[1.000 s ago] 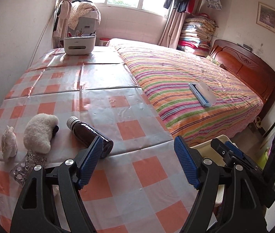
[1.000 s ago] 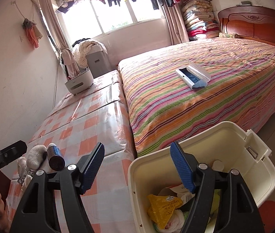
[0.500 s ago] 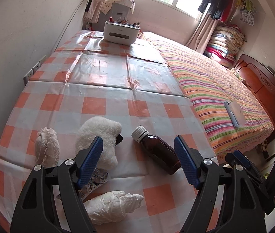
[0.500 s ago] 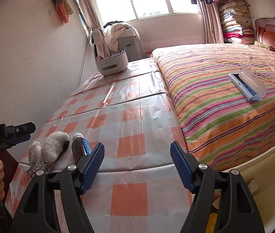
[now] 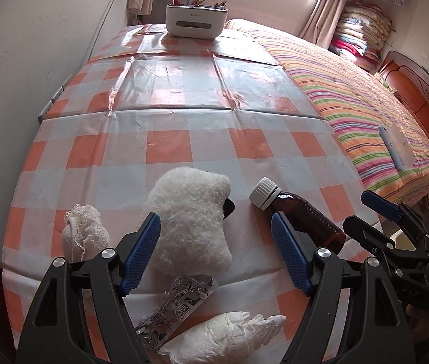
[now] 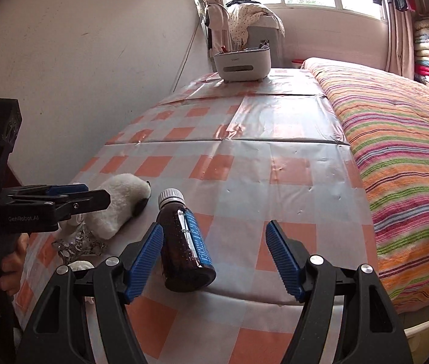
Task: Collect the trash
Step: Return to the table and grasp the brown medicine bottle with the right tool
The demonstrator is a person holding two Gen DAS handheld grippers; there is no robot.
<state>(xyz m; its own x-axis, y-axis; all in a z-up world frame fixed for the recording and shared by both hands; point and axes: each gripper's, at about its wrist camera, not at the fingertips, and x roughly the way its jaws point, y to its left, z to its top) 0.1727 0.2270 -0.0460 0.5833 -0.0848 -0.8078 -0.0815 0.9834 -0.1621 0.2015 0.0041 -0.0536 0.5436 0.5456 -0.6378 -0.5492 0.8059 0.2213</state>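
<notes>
On the checked tablecloth (image 5: 184,127) lie a brown bottle (image 5: 302,215) with a white cap, a fluffy white pad (image 5: 190,221), a lace bundle (image 5: 82,236), a foil blister wrapper (image 5: 172,309) and a crumpled white tissue (image 5: 223,336). My left gripper (image 5: 216,253) is open and empty, its jaws either side of the fluffy pad, above the foil. My right gripper (image 6: 214,257) is open and empty, just over the bottle (image 6: 184,242), which lies near its left finger. The fluffy pad (image 6: 120,206) and foil (image 6: 78,245) show at left.
A white organizer box (image 5: 196,21) stands at the table's far end. A striped bed (image 5: 360,100) runs along the right, with a flat case (image 5: 396,145) on it. The cream bin's rim (image 6: 426,321) shows at lower right. A wall is on the left.
Both grippers swung left from the bin toward the table and came closer to the trash; the left now straddles the fluffy pad, the right hovers over the bottle. Both stay open.
</notes>
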